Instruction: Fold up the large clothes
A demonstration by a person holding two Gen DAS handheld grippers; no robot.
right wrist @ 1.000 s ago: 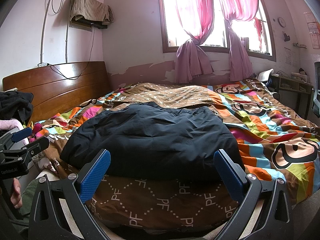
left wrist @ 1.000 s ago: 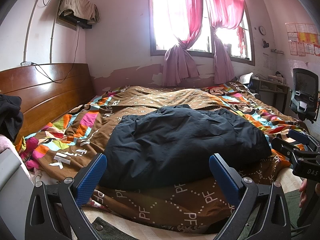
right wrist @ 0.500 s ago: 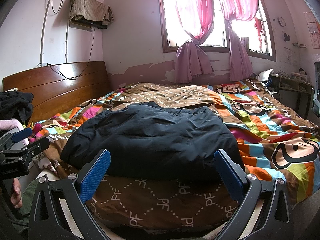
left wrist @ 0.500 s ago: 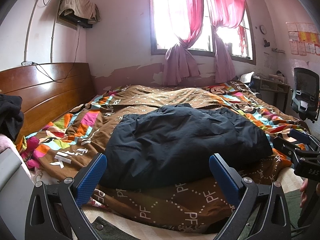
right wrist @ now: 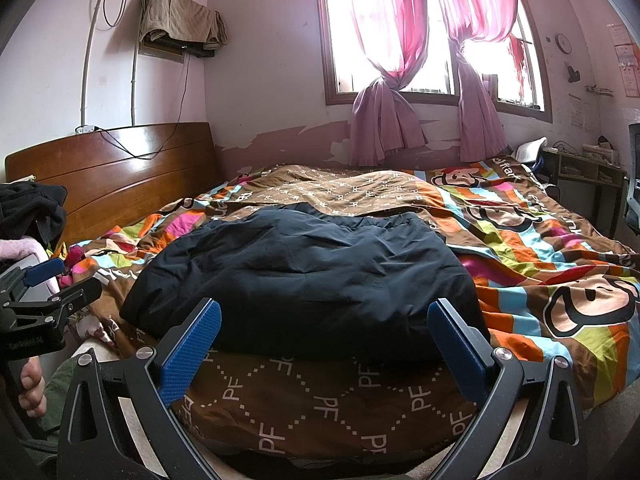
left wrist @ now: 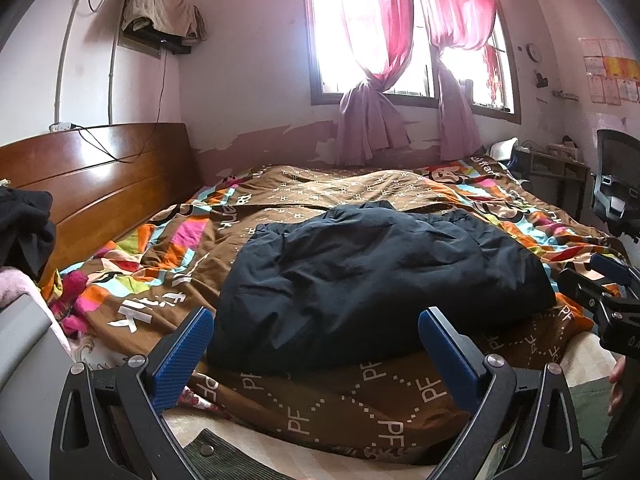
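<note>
A large dark navy padded jacket [left wrist: 372, 276] lies bundled on the bed's colourful quilt [left wrist: 320, 188], near the front edge. In the left wrist view my left gripper [left wrist: 316, 340] is open, its blue pads level with the jacket's near hem and clear of it. The right gripper [left wrist: 604, 300] shows at that view's right edge. In the right wrist view the same jacket [right wrist: 312, 276] fills the middle, and my right gripper [right wrist: 324, 336] is open just short of its near edge, holding nothing. The left gripper [right wrist: 44, 292] appears at the far left there.
A wooden headboard [left wrist: 96, 176] runs along the left, with dark clothes [left wrist: 20, 228] piled beside it. A window with pink curtains [left wrist: 376, 64] is behind the bed. A desk [left wrist: 560, 176] and black office chair [left wrist: 616, 196] stand at the right. A hand [right wrist: 32, 388] holds the left gripper's handle.
Both grippers have stayed open and nearly still; the views shift only slightly. The jacket has not moved.
</note>
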